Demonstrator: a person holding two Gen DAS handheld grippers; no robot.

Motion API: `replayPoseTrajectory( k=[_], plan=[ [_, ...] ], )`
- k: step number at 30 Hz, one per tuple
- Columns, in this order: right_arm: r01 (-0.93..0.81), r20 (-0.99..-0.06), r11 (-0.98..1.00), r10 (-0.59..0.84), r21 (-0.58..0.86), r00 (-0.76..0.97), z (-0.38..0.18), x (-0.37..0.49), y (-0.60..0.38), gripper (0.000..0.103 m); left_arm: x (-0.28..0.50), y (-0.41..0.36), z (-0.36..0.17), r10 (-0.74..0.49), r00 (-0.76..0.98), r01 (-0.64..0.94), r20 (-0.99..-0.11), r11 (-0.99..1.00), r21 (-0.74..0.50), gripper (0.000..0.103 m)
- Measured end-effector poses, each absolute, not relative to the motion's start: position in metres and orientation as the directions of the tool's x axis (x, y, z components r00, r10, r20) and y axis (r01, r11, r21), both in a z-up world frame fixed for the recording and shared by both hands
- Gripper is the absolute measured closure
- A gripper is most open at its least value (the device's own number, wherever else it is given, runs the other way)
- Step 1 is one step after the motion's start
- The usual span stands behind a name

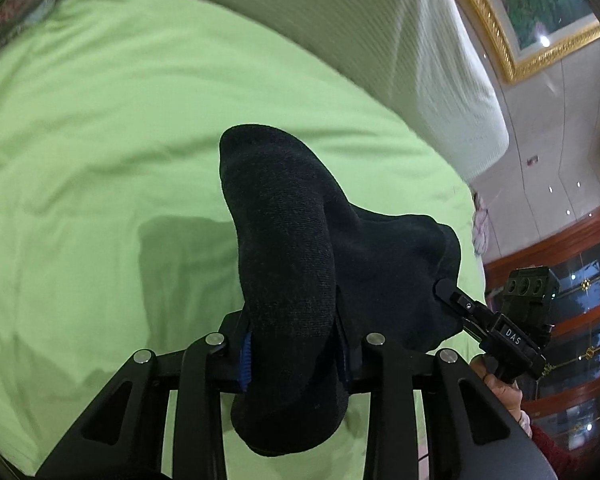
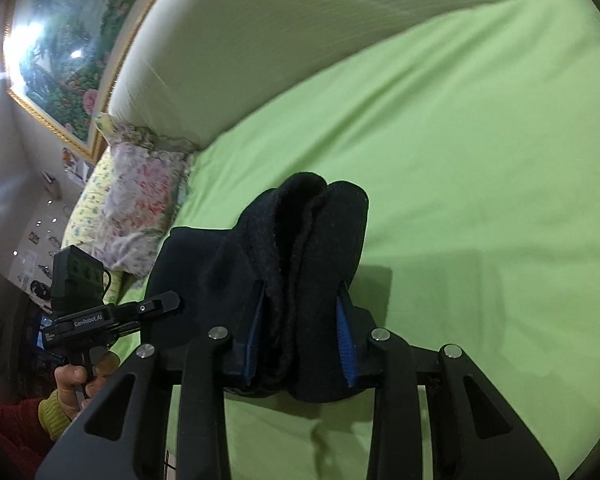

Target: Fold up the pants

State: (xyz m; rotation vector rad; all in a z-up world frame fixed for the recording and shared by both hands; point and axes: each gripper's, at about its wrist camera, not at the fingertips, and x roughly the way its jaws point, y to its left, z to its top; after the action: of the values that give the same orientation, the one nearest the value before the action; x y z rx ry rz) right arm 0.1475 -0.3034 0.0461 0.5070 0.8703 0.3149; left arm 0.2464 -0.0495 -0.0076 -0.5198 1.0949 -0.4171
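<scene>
While both hands are lifting, the left gripper (image 1: pixel 292 344) is clamping a thick bunch of the pants (image 1: pixel 284 248), its blue pads (image 1: pixel 245 364) pressing in from either side and dark knit bulging out above and below the jaws. Over on the right, the right gripper (image 2: pixel 300 332) is pinching its own bunch of the same cloth, doubled layers standing up between the pads. Each camera is catching the other tool off to its side, biting the far end of the span, so the pants are hanging in the air between the two grips, just above the sheet (image 1: pixel 100 140) and casting a shadow on it. Holding two points apart like this is, I'd judge, letting the fabric drape straight so an edge can be laid down flat; nothing is resting on the bed yet that I can see, and the fold looks to be at an early stage.

Farther out, the green sheet is lying open and lightly wrinkled, giving plenty of room to set the cloth down. Beyond it a floral pillow (image 2: pixel 136 208) is sitting by the white headboard (image 2: pixel 260 40), and a gilt-framed picture (image 2: pixel 64 64) is hanging on the far wall.
</scene>
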Motion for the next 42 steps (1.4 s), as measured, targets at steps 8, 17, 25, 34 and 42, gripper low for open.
replayPoseTrajectory(
  k=[8, 17, 25, 34, 42],
  plan=[
    [-0.078, -0.675, 0.859, 0.450, 0.506, 0.584, 0.038, 0.191, -0.279, 0.069, 0.282, -0.026, -0.013, -0.505, 0.436, 0.028, -0.745, 0.835, -0.549, 0.072],
    [-0.015, -0.769, 0.908, 0.364, 0.419, 0.525, 0.011, 0.211, -0.278, 0.058, 0.297, -0.015, -0.053, -0.455, 0.398, -0.031, -0.797, 0.861, -0.507, 0.063],
    [0.033, -0.796, 0.931, 0.293, 0.365, 0.530, -0.003, 0.211, -0.289, 0.046, 0.293, -0.014, -0.066, -0.414, 0.399, -0.057, -0.818, 0.879, -0.473, 0.043],
    [0.016, -0.763, 0.937, 0.274, 0.349, 0.586, 0.021, 0.196, -0.280, 0.045, 0.279, -0.022, -0.043, -0.337, 0.438, -0.042, -0.834, 0.918, -0.393, 0.036],
    [-0.054, -0.730, 0.951, 0.269, 0.304, 0.628, 0.036, 0.166, -0.263, 0.039, 0.242, -0.035, -0.019, -0.257, 0.520, -0.032, -0.814, 0.947, -0.320, 0.024]
  ],
)
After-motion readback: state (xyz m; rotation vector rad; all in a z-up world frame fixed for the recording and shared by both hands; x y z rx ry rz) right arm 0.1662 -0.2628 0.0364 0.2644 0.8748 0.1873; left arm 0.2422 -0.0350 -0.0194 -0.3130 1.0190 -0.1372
